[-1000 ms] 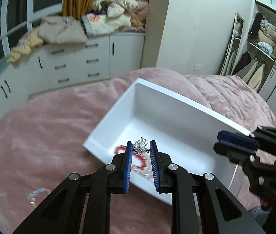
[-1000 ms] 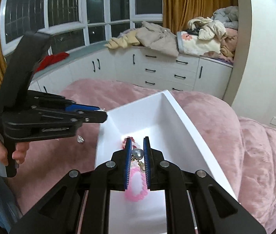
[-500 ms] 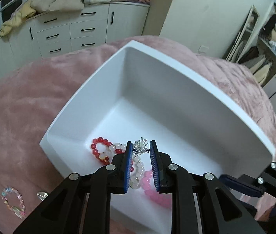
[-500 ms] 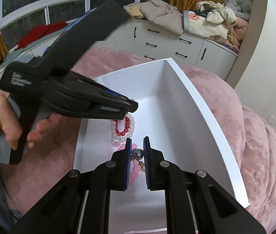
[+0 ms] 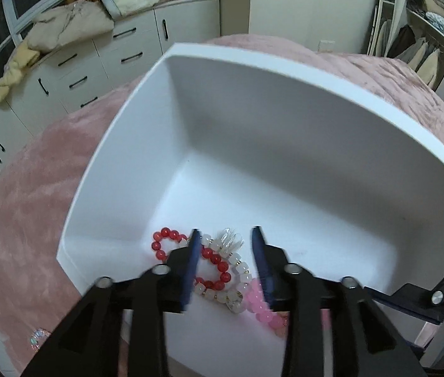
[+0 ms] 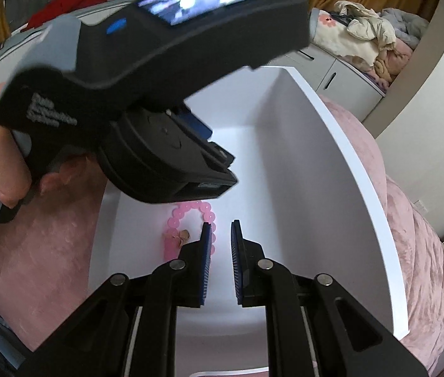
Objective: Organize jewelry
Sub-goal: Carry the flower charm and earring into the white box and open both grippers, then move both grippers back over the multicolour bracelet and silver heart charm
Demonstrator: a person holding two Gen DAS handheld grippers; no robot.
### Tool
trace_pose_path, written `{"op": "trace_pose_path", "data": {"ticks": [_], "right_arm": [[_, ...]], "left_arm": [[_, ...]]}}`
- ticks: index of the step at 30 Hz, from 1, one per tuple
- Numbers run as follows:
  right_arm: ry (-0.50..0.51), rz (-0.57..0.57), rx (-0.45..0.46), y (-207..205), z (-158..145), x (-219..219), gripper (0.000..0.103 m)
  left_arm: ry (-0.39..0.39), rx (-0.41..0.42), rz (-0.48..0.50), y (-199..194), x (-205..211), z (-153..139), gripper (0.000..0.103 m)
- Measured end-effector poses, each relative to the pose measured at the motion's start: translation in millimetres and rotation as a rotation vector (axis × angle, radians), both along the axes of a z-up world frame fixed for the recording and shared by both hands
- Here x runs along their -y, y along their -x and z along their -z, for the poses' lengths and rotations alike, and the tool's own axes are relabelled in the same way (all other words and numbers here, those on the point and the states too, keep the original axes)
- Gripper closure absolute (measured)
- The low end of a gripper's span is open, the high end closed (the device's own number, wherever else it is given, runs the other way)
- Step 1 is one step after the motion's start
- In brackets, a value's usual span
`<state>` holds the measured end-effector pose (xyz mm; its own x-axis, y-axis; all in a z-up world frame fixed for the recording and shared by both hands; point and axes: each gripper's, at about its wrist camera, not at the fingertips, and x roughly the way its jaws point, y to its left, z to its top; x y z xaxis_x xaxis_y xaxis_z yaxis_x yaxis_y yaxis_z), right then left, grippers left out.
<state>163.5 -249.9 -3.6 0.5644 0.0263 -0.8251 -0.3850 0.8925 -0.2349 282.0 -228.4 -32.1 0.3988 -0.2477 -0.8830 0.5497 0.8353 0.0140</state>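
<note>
A white box (image 5: pixel 284 72) sits on the pink bed. My left gripper (image 5: pixel 225 235) is open over its near corner, above a red bead bracelet (image 5: pixel 212 259), a white bead bracelet (image 5: pixel 240 270) and a pink bead bracelet (image 5: pixel 262 308). A silver sparkly brooch (image 5: pixel 230 240) lies blurred between the open fingers, apart from both pads. My right gripper (image 6: pixel 220 229) is open and empty inside the box (image 6: pixel 341 144), beside the pink bracelet (image 6: pixel 187 213) and a small gold piece (image 6: pixel 182 235). The left gripper's body (image 6: pixel 146 94) fills the upper left of the right wrist view.
A pink blanket (image 5: pixel 33 194) covers the bed. A small iridescent bracelet (image 5: pixel 36 342) lies on it left of the box. White drawers (image 5: pixel 80 62) with piled clothes stand beyond. A wardrobe (image 5: pixel 416 40) is at the far right.
Both grippers moved down into the box and opened. The left let go of the silver brooch; the right let go of its small pendant piece.
</note>
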Motion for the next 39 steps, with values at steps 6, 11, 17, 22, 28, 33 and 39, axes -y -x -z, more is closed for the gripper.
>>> {"op": "trace_pose_path", "data": {"ticks": [6, 11, 17, 22, 28, 33, 39], "right_arm": [[0.010, -0.018, 0.029, 3, -2, -3, 0.051], [0.041, -0.025, 0.089, 10, -9, -8, 0.033], [0.033, -0.021, 0.191, 19, -27, -9, 0.016], [-0.021, -0.029, 0.256, 25, -41, -15, 0.007], [-0.120, -0.112, 0.360, 43, -54, -39, 0.005], [-0.163, -0.211, 0.402, 55, -55, -66, 0.005], [-0.216, -0.294, 0.375, 56, -32, -102, 0.005]], "left_arm": [[0.051, 0.078, -0.009, 8, -13, -26, 0.046], [0.087, 0.144, -0.028, 15, -28, -54, 0.028], [0.148, 0.224, -0.080, 29, -65, -89, 0.016], [0.156, 0.275, -0.119, 39, -101, -111, 0.009], [0.090, 0.372, -0.215, 58, -154, -124, 0.004], [0.080, 0.421, -0.308, 74, -206, -123, 0.003], [0.121, 0.402, -0.419, 87, -265, -107, 0.003]]}}
